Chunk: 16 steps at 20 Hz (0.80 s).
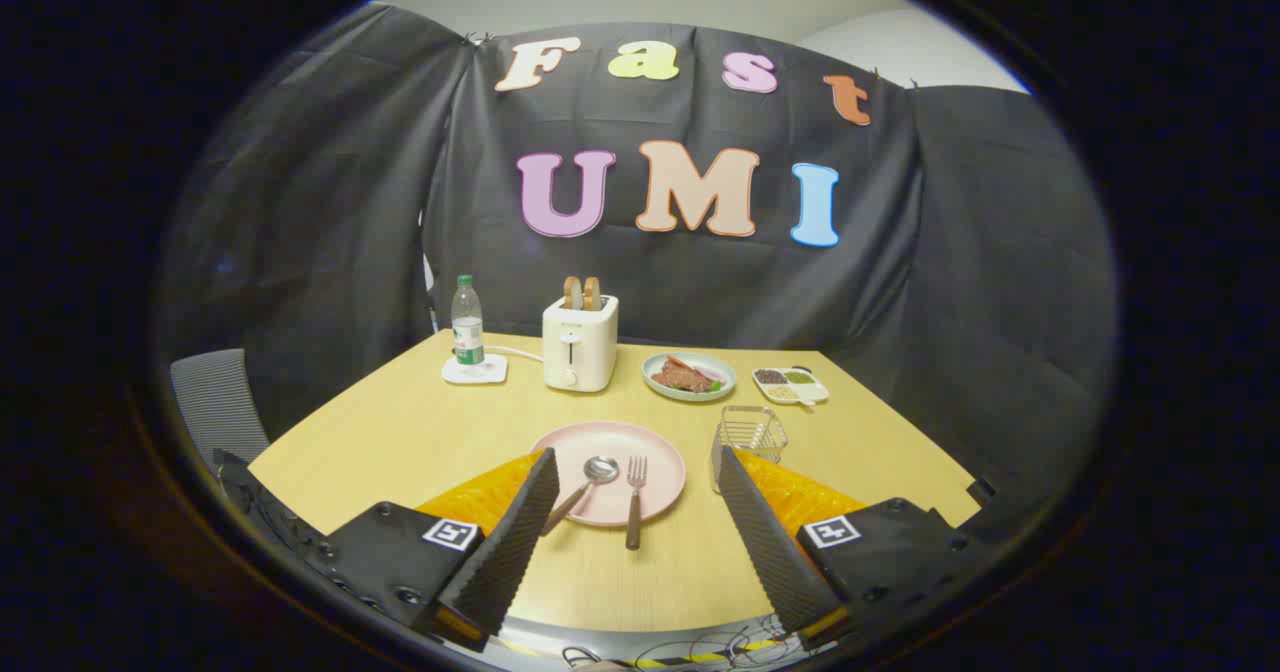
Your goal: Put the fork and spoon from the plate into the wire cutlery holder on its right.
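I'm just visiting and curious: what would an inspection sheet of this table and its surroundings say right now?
Surface: yellow table, tidy.
Job's things: spoon and fork lie on the pink plate; wire cutlery holder on its right, nothing inside.
Clutter: water bottle, toaster with bread, food plate, divided dish.
Grippers: gripper open, fingers either side of the plate, holding nothing.
Cables: toaster cord.
Surroundings: black cloth wall, chair.
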Each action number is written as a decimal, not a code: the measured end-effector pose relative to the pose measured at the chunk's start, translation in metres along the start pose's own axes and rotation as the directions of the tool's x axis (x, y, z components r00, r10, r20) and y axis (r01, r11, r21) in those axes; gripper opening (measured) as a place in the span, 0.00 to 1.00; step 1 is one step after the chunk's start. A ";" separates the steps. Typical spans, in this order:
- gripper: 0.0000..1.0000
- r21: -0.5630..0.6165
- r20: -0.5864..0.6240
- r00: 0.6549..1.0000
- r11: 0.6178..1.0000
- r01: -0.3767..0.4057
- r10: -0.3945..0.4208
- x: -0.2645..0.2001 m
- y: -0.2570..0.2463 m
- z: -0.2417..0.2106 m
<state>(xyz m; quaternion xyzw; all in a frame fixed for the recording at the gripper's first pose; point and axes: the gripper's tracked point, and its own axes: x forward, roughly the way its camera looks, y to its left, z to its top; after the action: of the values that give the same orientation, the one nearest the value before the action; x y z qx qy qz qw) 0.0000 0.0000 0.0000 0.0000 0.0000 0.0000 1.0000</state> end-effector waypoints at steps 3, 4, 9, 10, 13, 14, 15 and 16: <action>1.00 -0.014 -0.019 1.000 1.000 -0.016 0.016 0.006 0.004 -0.009; 1.00 -0.020 -0.029 0.999 1.000 -0.015 0.015 0.006 0.005 -0.014; 1.00 -0.048 -0.065 0.998 0.999 -0.012 0.009 0.011 0.005 -0.028; 1.00 -0.052 -0.070 0.998 0.999 -0.011 0.008 0.012 0.004 -0.032; 1.00 -0.062 -0.089 0.996 0.998 -0.011 0.006 0.017 0.003 -0.040; 1.00 -0.063 -0.099 0.995 0.998 -0.013 0.006 0.019 0.002 -0.045; 1.00 -0.060 -0.114 0.993 0.998 -0.013 0.006 0.021 0.001 -0.050; 1.00 -0.058 -0.129 0.992 0.998 -0.014 0.007 0.024 0.001 -0.058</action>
<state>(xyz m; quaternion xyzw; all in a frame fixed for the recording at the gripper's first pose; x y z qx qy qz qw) 0.0239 0.0008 -0.0578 -0.0293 0.0643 0.0052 0.9975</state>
